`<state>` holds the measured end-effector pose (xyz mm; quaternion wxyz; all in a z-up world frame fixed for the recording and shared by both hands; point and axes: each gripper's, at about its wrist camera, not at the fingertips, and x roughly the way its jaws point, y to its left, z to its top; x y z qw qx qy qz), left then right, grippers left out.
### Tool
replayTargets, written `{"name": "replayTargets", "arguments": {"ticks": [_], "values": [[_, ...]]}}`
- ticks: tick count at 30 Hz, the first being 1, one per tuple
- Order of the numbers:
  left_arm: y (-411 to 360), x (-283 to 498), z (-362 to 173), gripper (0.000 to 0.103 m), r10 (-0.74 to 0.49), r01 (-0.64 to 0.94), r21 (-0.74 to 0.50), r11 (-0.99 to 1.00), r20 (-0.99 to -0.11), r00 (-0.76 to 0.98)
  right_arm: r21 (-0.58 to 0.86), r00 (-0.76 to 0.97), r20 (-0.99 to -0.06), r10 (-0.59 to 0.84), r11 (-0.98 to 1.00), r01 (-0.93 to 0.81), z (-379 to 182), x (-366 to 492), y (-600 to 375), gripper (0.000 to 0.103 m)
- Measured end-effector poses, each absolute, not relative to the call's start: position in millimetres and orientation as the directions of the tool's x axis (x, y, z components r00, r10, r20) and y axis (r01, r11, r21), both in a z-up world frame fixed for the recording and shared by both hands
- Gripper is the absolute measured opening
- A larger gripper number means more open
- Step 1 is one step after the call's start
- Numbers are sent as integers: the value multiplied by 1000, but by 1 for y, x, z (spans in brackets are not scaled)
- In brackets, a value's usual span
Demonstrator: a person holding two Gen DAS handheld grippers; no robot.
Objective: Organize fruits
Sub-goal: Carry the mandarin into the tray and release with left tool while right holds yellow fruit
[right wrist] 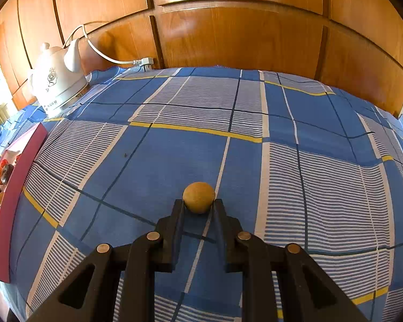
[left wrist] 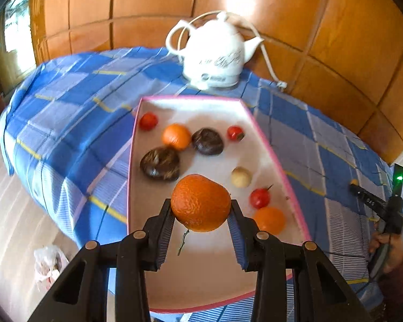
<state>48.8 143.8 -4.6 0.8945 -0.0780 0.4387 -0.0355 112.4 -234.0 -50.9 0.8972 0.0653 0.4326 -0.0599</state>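
My left gripper [left wrist: 201, 209] is shut on an orange [left wrist: 200, 202] and holds it above the pink-rimmed white tray [left wrist: 137, 145]. In the tray lie two more oranges [left wrist: 176, 136], three small red fruits [left wrist: 148, 121], two dark brown fruits [left wrist: 160, 163] and a small pale round fruit [left wrist: 241, 177]. My right gripper [right wrist: 198, 204] is shut on a small tan round fruit [right wrist: 198, 196] just above the blue checked tablecloth [right wrist: 174, 147], well right of the tray [right wrist: 10, 193]. The right gripper also shows at the right edge of the left wrist view [left wrist: 354, 183].
A white electric kettle [left wrist: 215, 51] with its cord and plug [right wrist: 145, 61] stands at the table's back by the wooden wall panels [right wrist: 228, 35]. A loose stem [left wrist: 183, 241] lies in the tray. A plastic bag [left wrist: 49, 265] lies on the floor at left.
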Motion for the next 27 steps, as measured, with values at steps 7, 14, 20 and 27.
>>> {"name": "replayTargets", "arguments": {"ticks": [7, 14, 20, 27], "values": [[143, 56, -17, 40, -125, -18, -168, 986, -796, 592, 60, 618, -784, -55, 985, 164, -51, 113, -233, 22], [150, 64, -29, 43, -82, -58, -142, 988, -811, 579, 58, 618, -784, -57, 985, 164, -51, 112, -233, 22], [156, 59, -24, 48, -37, -102, -125, 987, -792, 609, 55, 619, -783, -59, 985, 164, -51, 113, -233, 22], [153, 55, -7, 56, 35, -150, -82, 985, -763, 645, 54, 619, -783, -60, 985, 164, -51, 112, -233, 22]]}}
